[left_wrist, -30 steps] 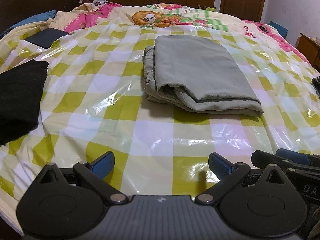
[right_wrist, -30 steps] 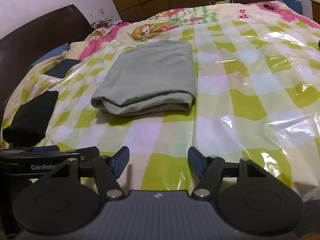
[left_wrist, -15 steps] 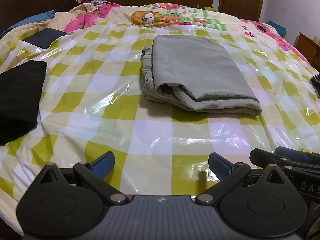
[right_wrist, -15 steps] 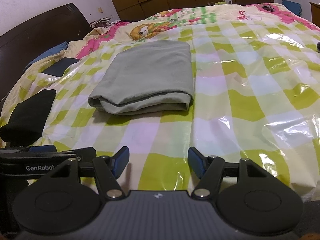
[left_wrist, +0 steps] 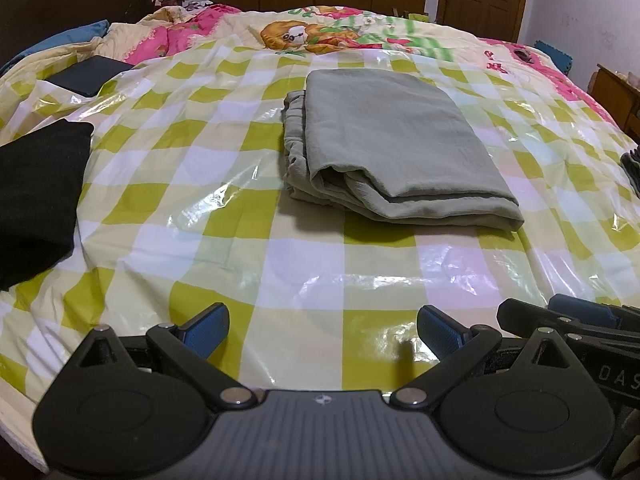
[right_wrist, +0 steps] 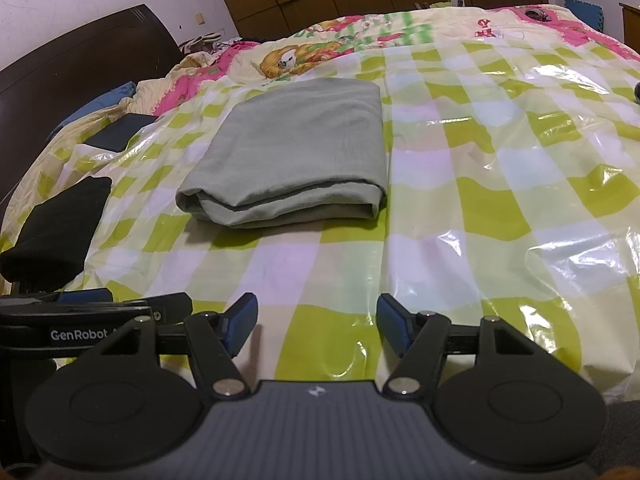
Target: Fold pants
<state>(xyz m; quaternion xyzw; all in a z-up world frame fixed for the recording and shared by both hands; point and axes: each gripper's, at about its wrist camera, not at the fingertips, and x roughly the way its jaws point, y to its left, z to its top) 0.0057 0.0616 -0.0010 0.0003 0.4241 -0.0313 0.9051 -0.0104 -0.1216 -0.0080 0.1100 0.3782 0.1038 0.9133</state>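
Grey-green cloth marks the landmark: the pants (left_wrist: 396, 148) lie folded into a neat rectangle in the middle of the bed (left_wrist: 224, 208), on its glossy green-and-white checked cover, nothing touching them. Judged from the stacked layers at the near edge, the folding looks finished, which would explain why both tools hang back at the bed's near edge.

Well to the left of the pants lies a black garment (left_wrist: 36, 196), and beyond it, farther from the cameras, a dark flat item (left_wrist: 86, 76) near the headboard. Nearer than the pants, and a little to their left, the left hand-held gripper (left_wrist: 322, 330) hangs over bare cover, its blue pads spread wide with nothing between them. Just beside it on the right, the right hand-held gripper (right_wrist: 316, 320) is likewise wide open and empty, also well short of the pants.

The left wrist view shows the gathered waistband bunched along the left side of the pants and a dark object at the bed's right edge. The right wrist view hides that waistband but shows more of the headboard and the open cover to the right of the pants.
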